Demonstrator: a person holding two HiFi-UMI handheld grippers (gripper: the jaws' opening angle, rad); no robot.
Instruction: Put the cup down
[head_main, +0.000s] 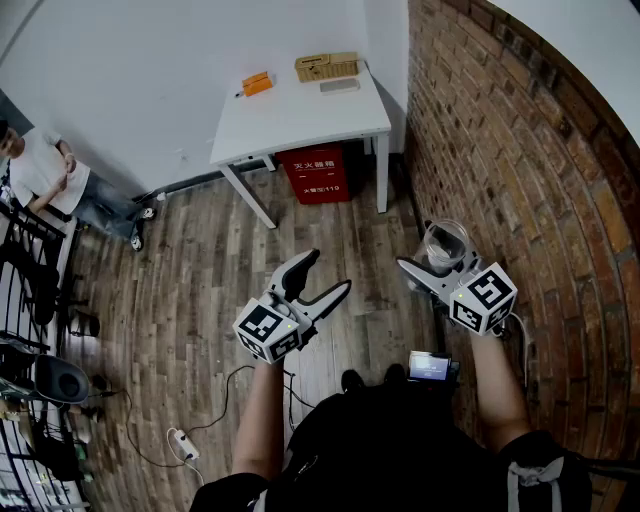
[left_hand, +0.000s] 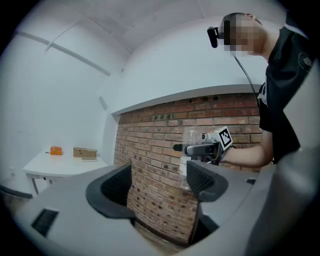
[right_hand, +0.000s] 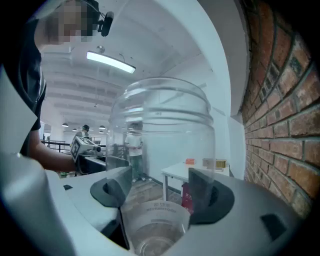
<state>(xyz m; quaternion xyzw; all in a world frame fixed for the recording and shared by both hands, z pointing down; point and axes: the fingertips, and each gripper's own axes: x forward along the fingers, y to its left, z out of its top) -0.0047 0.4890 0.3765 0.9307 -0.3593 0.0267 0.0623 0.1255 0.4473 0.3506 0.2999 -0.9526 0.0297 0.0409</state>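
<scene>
**Cup (head_main: 446, 243) aloft beside brick wall (head_main: 530, 160), not yet set down**

At left, the left gripper (head_main: 328, 272) hangs level above the wooden floor (head_main: 200, 260), jaws spread and empty. At right, the right gripper (head_main: 437, 268) clamps the clear plastic cup upright, near the brick wall. The carry appears under way. The next move likely calls for reaching a surface, perhaps the far white table (head_main: 300, 115), before loosening the jaws.
</scene>
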